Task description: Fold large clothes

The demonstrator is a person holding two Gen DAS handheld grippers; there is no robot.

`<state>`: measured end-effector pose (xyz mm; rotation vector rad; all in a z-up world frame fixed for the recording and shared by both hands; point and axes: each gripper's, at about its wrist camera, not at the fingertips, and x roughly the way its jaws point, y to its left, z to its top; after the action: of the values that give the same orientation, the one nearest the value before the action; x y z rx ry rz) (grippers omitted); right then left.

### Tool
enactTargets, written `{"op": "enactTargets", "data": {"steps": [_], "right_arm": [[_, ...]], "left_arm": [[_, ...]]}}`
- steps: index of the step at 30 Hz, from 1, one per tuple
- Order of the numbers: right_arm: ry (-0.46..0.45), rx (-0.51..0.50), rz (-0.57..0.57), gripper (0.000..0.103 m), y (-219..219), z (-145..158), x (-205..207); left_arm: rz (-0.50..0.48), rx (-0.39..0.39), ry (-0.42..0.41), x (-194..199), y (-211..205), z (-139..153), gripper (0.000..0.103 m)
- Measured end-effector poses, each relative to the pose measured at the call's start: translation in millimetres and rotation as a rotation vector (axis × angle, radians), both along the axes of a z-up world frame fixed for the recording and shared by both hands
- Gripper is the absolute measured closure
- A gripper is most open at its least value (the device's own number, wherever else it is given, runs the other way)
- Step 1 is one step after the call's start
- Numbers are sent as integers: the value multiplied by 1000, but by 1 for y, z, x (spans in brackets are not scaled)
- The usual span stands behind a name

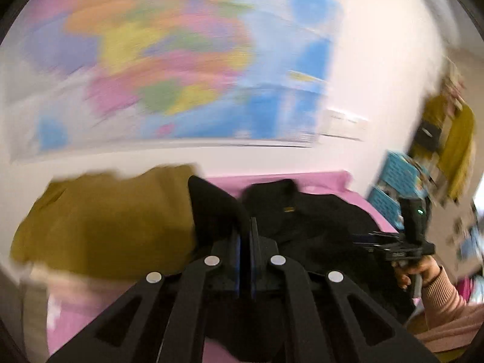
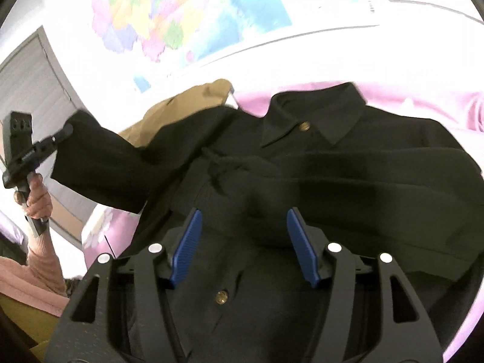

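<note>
While the left gripper [image 2: 65,131] holds the sleeve [image 2: 99,169] up at frame left, fold is mid-step.
Left gripper clamped on sleeve cuff; right gripper [image 2: 243,242] half open, empty, over the black jacket [image 2: 348,163] on the pink bed [image 2: 423,103]. Advice: carry sleeve across chest, keep taut, release flat.

Black hand-held gripper [image 2: 243,248], blue ribbed pads [image 2: 186,246], 4 silver rivets, pink ribbed sleeve [image 1: 444,293]

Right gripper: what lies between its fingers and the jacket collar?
Between right gripper and collar, only the black jacket's rumpled front; seen in right wrist view.
</note>
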<state>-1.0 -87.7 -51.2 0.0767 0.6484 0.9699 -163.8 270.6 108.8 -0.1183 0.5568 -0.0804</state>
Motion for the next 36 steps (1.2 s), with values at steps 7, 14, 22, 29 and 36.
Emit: {"op": "enactTargets", "data": {"steps": [7, 14, 22, 29, 36], "right_arm": [[23, 26, -23, 44, -24, -5, -10], [8, 9, 45, 41, -12, -5, -29], [-75, -85, 196, 27, 58, -5, -56], [-203, -361, 197, 42, 136, -40, -62], [-114, -124, 193, 95, 82, -11, -42]], "left_arm": [[-238, 47, 153, 101, -91, -41, 91], [-216, 108, 216, 120, -111, -88, 47], [-72, 1, 143, 75, -44, -83, 39], [39, -56, 238, 64, -5, -117, 40], [25, -52, 220, 56, 1, -113, 40]]}}
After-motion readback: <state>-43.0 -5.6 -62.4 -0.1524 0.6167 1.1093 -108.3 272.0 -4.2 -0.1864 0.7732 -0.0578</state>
